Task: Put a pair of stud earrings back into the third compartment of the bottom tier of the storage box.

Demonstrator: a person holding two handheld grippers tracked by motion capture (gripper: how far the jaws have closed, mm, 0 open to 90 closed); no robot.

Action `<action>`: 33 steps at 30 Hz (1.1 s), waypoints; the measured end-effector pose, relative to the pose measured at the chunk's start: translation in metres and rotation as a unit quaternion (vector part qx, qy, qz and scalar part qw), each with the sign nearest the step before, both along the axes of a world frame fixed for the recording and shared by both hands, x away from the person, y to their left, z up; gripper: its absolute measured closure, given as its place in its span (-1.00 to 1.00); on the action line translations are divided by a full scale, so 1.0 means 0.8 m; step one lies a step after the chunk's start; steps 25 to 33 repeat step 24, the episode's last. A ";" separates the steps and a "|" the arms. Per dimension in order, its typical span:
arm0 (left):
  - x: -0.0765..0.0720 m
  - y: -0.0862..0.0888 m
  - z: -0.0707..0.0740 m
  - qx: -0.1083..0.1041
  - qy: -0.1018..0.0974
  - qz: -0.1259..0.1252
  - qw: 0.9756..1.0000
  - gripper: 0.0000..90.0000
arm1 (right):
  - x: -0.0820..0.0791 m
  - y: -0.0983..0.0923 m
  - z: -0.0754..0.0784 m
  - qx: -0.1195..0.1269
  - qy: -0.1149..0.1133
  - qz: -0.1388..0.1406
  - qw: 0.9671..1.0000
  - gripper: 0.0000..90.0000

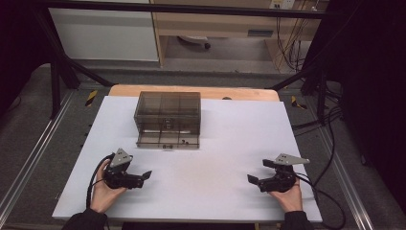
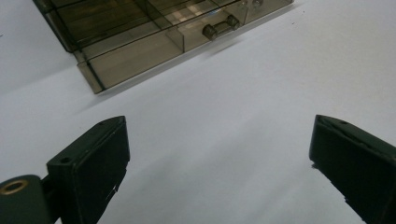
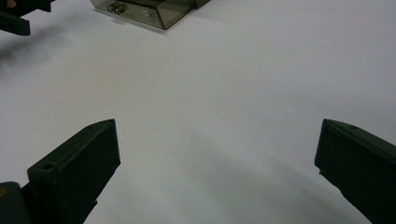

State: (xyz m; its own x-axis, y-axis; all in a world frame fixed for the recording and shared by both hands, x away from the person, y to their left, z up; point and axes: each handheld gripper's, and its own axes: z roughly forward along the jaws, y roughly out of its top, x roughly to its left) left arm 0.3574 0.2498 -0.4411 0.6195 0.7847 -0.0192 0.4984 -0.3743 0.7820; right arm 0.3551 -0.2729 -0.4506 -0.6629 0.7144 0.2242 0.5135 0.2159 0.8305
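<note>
A smoky see-through drawer box (image 1: 167,114) stands at the back middle of the white table top (image 1: 225,143). Its lowest drawer (image 1: 166,141) sticks out toward me, and a small handle (image 2: 219,27) shows on its front. My left gripper (image 1: 142,178) rests low at the front left, held in a hand, open with nothing between the jaws. At the front right my right gripper (image 1: 260,171) is open too and holds nothing. The left gripper view has the box (image 2: 140,37) ahead of my left gripper (image 2: 219,156). Beyond my right gripper (image 3: 217,158) lie the box corner (image 3: 149,10) and the left gripper (image 3: 16,18).
A wooden edge (image 1: 191,91) runs behind the white top. Black frame poles (image 1: 55,81) stand at both back sides. Cables (image 1: 330,158) trail off the right edge onto the floor. Bare white surface lies between the grippers and the box.
</note>
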 end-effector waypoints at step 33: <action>-0.002 0.046 -0.011 -0.010 0.006 0.020 1.000 -0.88 | 0.000 0.000 0.000 0.000 0.003 0.001 1.000 -0.98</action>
